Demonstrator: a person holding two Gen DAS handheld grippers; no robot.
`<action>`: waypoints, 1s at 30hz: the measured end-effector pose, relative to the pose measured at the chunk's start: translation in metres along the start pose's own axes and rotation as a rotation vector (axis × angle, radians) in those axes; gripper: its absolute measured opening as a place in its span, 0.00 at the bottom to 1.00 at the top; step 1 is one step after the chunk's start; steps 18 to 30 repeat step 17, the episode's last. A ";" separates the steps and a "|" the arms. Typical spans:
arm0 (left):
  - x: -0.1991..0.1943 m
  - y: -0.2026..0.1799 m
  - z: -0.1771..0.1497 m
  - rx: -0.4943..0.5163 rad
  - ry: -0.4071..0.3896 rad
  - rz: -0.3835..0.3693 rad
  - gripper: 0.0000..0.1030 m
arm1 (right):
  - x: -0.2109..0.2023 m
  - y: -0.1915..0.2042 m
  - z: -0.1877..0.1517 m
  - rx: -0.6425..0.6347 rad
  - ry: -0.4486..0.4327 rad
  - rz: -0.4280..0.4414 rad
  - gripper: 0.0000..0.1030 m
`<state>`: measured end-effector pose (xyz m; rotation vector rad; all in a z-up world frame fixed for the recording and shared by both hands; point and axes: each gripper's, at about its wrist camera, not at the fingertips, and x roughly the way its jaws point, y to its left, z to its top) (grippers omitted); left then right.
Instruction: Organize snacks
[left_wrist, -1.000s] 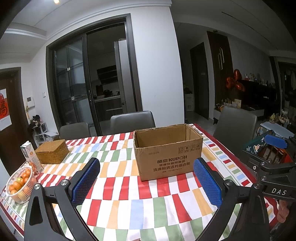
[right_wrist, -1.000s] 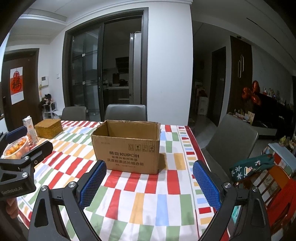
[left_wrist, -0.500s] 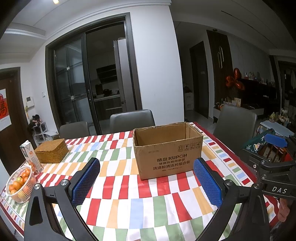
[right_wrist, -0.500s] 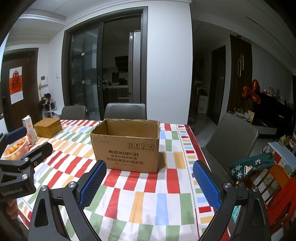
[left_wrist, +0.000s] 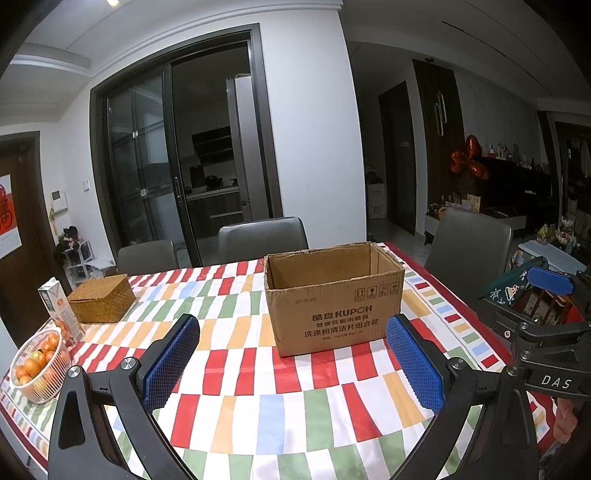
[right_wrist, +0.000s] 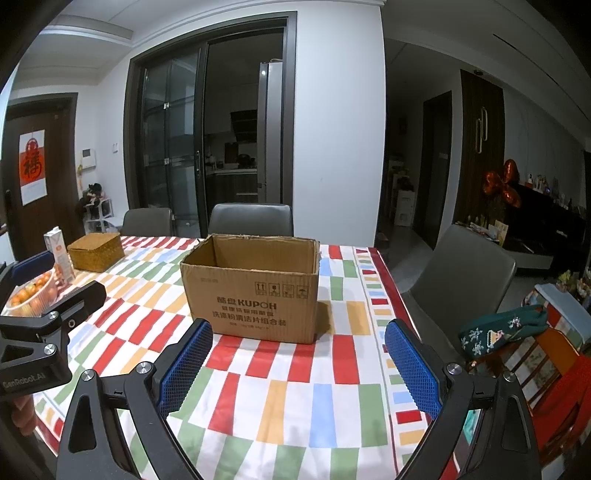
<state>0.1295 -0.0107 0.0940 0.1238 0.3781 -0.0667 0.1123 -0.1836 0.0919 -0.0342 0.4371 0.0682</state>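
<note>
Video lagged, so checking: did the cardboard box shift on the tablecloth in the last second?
No: the cardboard box sits against the same coloured patches of the tablecloth as before.

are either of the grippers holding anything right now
Nothing is held. The left gripper and right gripper both have open, empty jaws above the tablecloth, short of the cardboard box.

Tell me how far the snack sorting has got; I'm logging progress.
Nothing looks done: what shows of the cardboard box is bare inside. Nothing in hand: left gripper and right gripper are open and empty. Everything remains; no loose snacks show, only carton, wicker box, fruit basket.
</note>
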 end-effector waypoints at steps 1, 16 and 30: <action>0.000 0.000 -0.001 0.000 0.002 -0.001 1.00 | 0.000 0.000 0.001 0.000 0.000 0.002 0.93; 0.002 -0.004 -0.010 -0.006 0.010 -0.002 1.00 | 0.007 -0.003 -0.003 -0.005 0.018 -0.003 0.93; 0.002 -0.004 -0.010 -0.007 0.010 0.000 1.00 | 0.007 -0.003 -0.003 -0.005 0.019 -0.002 0.93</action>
